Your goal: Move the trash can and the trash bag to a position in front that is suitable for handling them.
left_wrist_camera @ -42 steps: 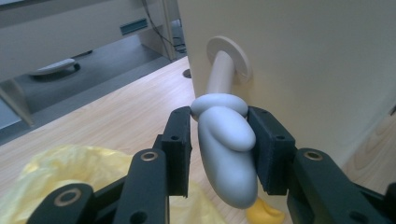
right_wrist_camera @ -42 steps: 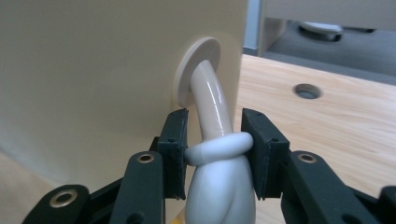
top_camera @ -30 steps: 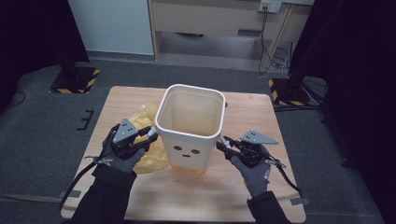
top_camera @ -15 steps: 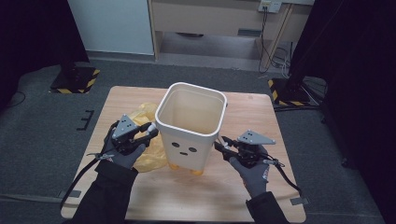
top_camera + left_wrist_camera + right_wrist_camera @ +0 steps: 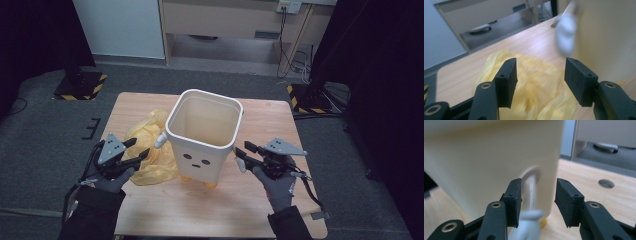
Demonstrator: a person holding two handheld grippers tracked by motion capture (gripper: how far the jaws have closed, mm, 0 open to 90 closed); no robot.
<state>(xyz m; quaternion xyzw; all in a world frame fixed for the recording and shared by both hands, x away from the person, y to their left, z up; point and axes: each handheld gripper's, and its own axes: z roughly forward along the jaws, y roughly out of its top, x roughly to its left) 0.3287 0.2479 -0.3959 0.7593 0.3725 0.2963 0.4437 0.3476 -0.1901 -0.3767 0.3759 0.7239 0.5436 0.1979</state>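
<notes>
A cream bin [image 5: 204, 135] with a face and small white side arms is stood at the middle of the wooden table [image 5: 280, 120], a crumpled yellow bag [image 5: 148, 146] lying at its left. The left gripper [image 5: 136, 151] is held over the bag, its jaws just spread and empty. The right gripper [image 5: 242, 152] is held at the bin's right arm [image 5: 530, 195], which lies between its jaws, just opened and parted.

Smooth plastic bin [image 5: 204, 137], crinkly yellow bag [image 5: 148, 145], wooden table [image 5: 260, 200]

Pale wooden worktop [image 5: 260, 205], roughly square, set on a grey carpeted floor [image 5: 45, 130]. A cream bin [image 5: 204, 137] with a dotted face and small orange feet stands upright near its middle. A crumpled yellow plastic bag [image 5: 147, 150] lies flat against the bin's left side.
</notes>
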